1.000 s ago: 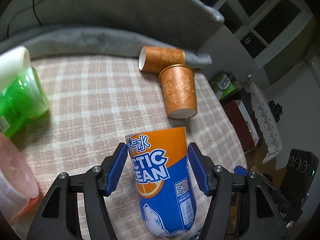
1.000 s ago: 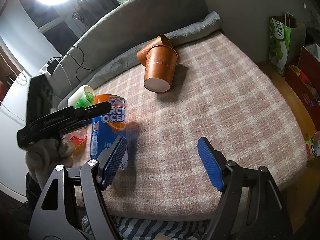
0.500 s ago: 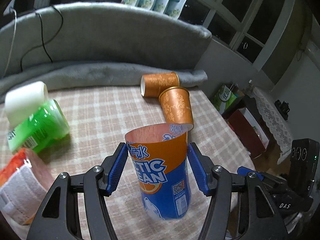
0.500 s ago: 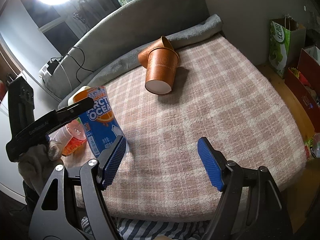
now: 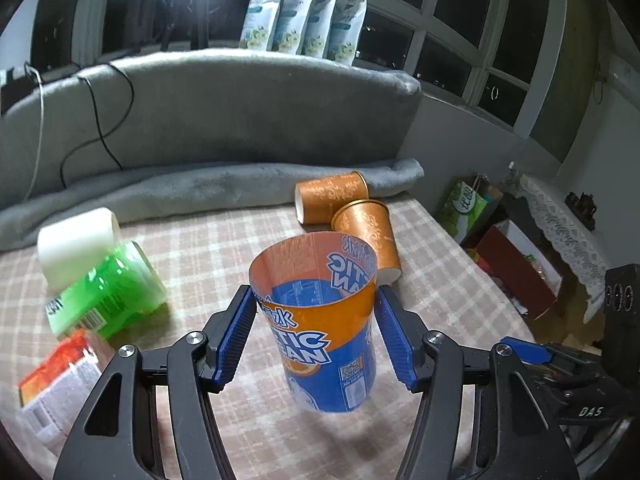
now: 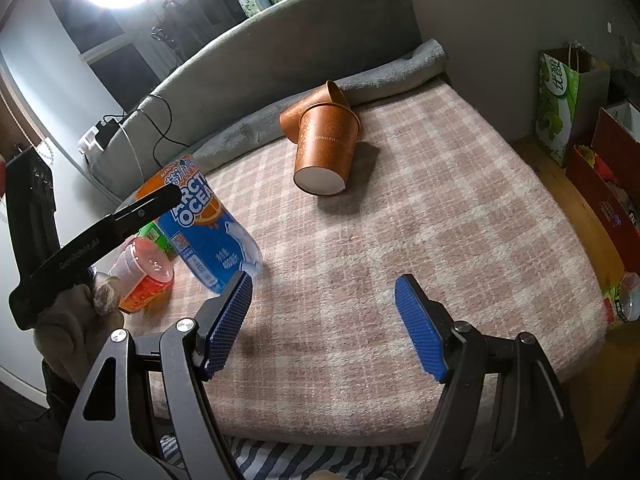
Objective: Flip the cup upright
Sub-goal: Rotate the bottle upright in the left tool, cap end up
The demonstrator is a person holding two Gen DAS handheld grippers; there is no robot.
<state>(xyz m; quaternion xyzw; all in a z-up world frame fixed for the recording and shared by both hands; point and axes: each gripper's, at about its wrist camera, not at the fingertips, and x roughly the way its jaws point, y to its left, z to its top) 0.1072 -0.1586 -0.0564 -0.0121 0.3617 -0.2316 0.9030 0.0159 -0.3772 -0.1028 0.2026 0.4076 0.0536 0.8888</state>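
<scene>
My left gripper [image 5: 314, 320] is shut on an orange-and-blue "Arctic Ocean" cup [image 5: 324, 332], its blue pads pressed on both sides. The cup is tilted with its open mouth facing up and toward me, its base just above the plaid cloth. In the right wrist view the same cup [image 6: 204, 220] leans at the left, held by the left gripper's black arm [image 6: 100, 236]. My right gripper [image 6: 324, 320] is open and empty above the cloth near the front edge.
Two orange paper cups [image 5: 366, 232] [image 6: 326, 148] lie on their sides near the grey rolled blanket [image 5: 200, 188]. A green bottle [image 5: 104, 292] and a red-labelled container [image 5: 60, 372] lie at the left. The plaid table's [image 6: 440, 220] right edge drops to floor with bags and boxes.
My left gripper has rotated the Arctic Ocean cup from mouth-down toward mouth-up, lifting its view toward the sofa back. The right gripper has stayed put and open.
</scene>
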